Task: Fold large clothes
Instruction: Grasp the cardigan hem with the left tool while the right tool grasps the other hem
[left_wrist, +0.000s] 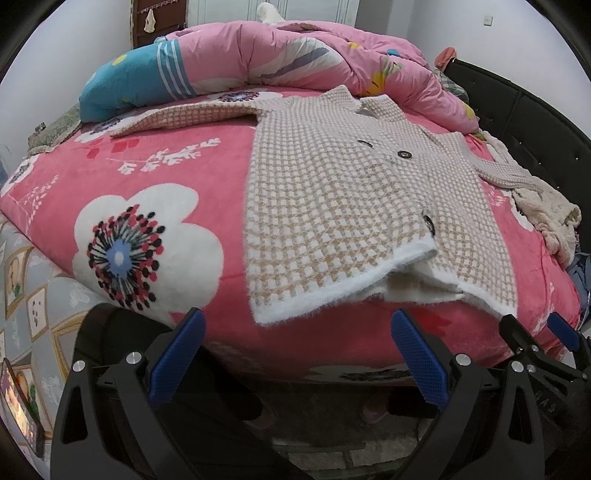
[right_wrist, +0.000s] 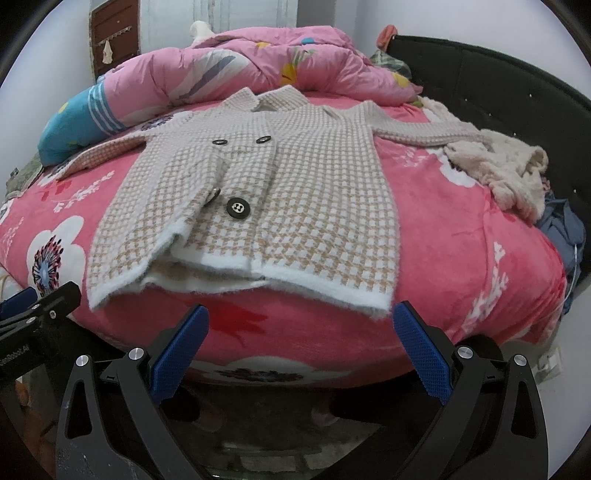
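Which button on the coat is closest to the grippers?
The big black button low on the checked coat; the other two dark buttons sit higher, near the collar.

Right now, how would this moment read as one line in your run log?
stage: pre-fold | coat: flat on bed, sleeves out | left gripper: open, off hem | right gripper: open, off hem

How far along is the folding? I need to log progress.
Done: the checked coat lies spread face up on the bed, sleeves out to both sides. In hand: nothing; the left hand-held gripper and right hand-held gripper are open, short of the hem. Left: every fold.
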